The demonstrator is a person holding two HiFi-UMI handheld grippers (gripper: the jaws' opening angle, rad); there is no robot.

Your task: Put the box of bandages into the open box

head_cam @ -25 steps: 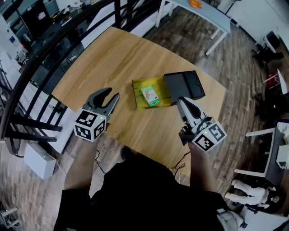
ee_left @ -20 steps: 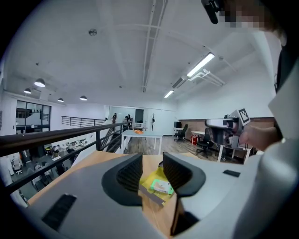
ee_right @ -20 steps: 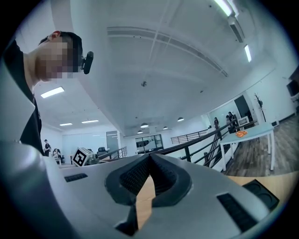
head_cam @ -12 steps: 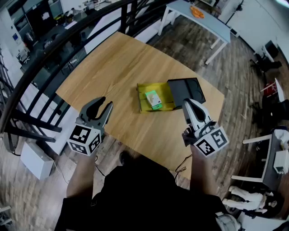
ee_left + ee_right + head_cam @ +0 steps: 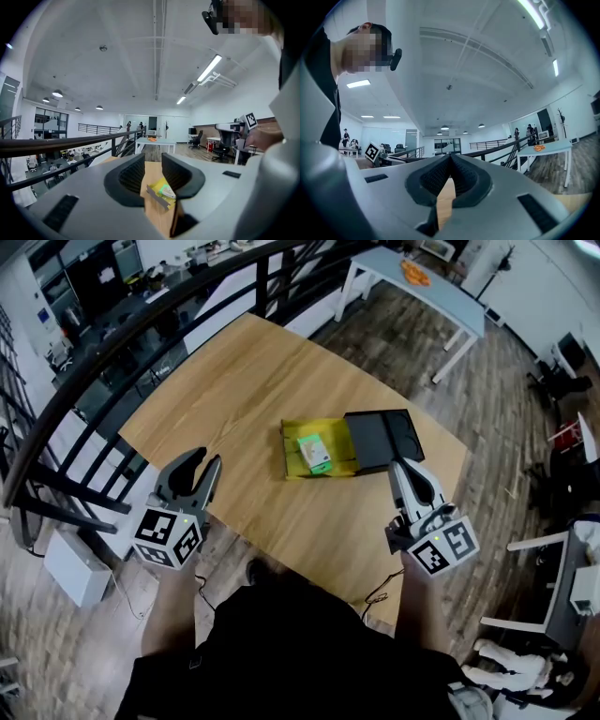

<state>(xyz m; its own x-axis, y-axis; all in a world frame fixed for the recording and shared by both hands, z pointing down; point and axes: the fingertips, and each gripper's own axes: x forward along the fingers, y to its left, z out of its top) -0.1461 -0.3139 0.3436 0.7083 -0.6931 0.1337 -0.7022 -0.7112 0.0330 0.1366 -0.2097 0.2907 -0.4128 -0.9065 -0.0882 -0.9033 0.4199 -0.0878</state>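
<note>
A yellow open box (image 5: 333,430) lies on the wooden table (image 5: 244,371), and the green-and-white box of bandages (image 5: 314,452) lies inside it. A black lid (image 5: 380,439) lies against the yellow box's right side. My left gripper (image 5: 204,461) hovers at the table's near-left edge; its jaws are closing, with a narrow gap and nothing between them. In the left gripper view the left gripper (image 5: 153,159) points at the yellow box (image 5: 161,187). My right gripper (image 5: 399,468) is shut and empty, just in front of the black lid. The right gripper (image 5: 451,157) shows its pads touching.
A dark railing (image 5: 103,352) runs along the table's far-left side. A grey-blue table (image 5: 441,296) with an orange thing (image 5: 415,276) stands behind. A white box (image 5: 70,568) sits on the floor at left. Chairs and furniture (image 5: 562,352) stand at right.
Both grippers have drawn back toward the table's near edge, the left one furthest. The left jaws have narrowed. The box of bandages has stayed in the yellow box.
</note>
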